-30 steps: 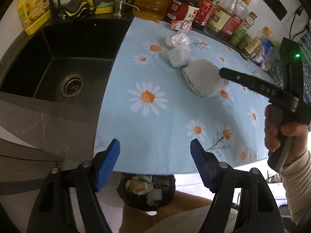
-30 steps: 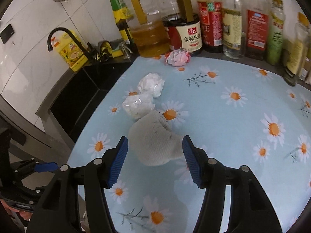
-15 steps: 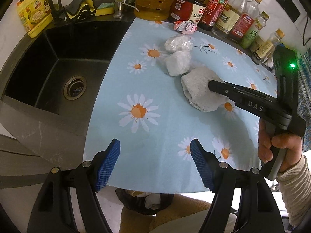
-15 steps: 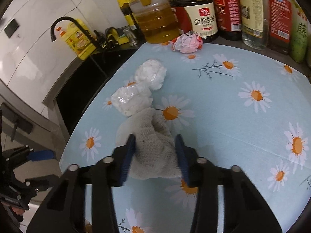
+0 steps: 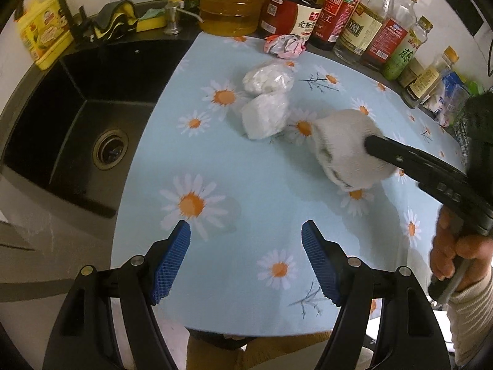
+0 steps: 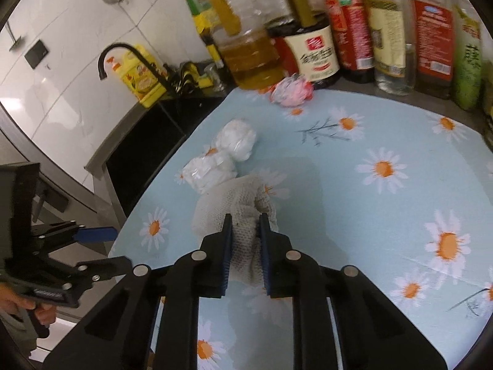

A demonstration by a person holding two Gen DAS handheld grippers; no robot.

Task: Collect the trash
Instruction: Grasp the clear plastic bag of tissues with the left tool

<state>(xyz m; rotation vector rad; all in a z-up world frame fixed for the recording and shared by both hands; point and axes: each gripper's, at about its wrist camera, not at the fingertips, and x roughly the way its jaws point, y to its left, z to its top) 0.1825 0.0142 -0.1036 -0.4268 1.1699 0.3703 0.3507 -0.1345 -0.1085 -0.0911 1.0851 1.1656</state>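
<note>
Right gripper: the right gripper (image 6: 244, 231) is clenched on a grey knitted rag (image 6: 237, 203), its blue pads pressing the cloth from both sides.
Rag: bunched up, on or just above the daisy-print tablecloth (image 6: 385, 215), right of the middle in the left wrist view; whether it touches the cloth cannot be told.
Left gripper: the left gripper (image 5: 246, 256) hangs spread wide over the near edge of the tablecloth, with nothing between its blue pads (image 5: 172, 259).
Nearby trash: a plastic-wrapped white wad (image 5: 265, 117) lies just left of the rag, close against it; a second white wad (image 5: 268, 78) sits just beyond, touching the first.
Far trash: a crumpled pink-and-white wrapper (image 5: 285, 46) lies at the far edge, against the dark sauce jar (image 5: 292, 15).
Behind: a row of bottles (image 5: 379, 37) and a jug of oil (image 5: 232, 3) line the far wall.
Left side: a black sink (image 5: 71, 117) with a drain, a yellow detergent bottle (image 5: 43, 40) and sponges (image 5: 132, 20) at its far corner.
</note>
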